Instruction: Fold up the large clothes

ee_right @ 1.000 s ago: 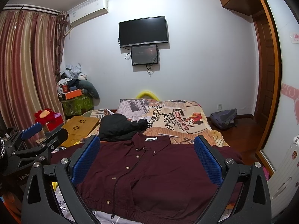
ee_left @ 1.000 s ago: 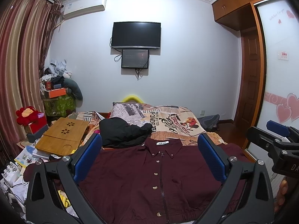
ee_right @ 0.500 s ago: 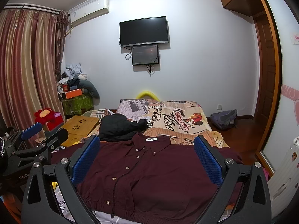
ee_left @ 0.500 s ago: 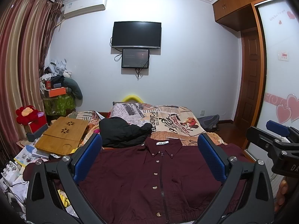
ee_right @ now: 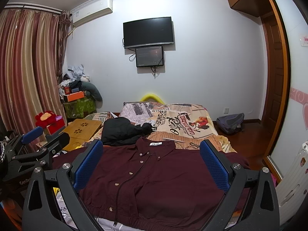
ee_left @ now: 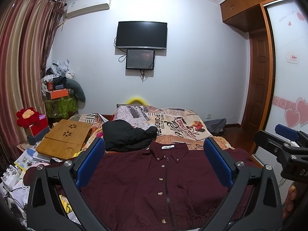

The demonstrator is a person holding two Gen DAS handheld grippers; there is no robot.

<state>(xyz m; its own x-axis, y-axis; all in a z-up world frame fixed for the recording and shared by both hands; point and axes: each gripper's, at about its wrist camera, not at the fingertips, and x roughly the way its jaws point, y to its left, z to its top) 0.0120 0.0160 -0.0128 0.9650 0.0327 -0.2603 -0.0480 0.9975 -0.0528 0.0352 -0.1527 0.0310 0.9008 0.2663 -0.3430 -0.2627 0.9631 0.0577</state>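
While the maroon button-front zip jacket [ee_left: 163,184] lies flat, collar away, across the near edge of the patterned-quilt bed [ee_left: 184,123], the left tongs [ee_left: 155,165] and right tongs [ee_right: 151,165] hover above it, both spread wide, gripping nothing.

The maroon jacket's [ee_left: 154,188] hem is cut off below; its collar label is too small to read.

Maroon jacket [ee_left: 154,182] spread flat on bed [ee_left: 182,127], left gripper [ee_left: 154,163] wide open above, black garment [ee_left: 125,136] apparently touching its collar
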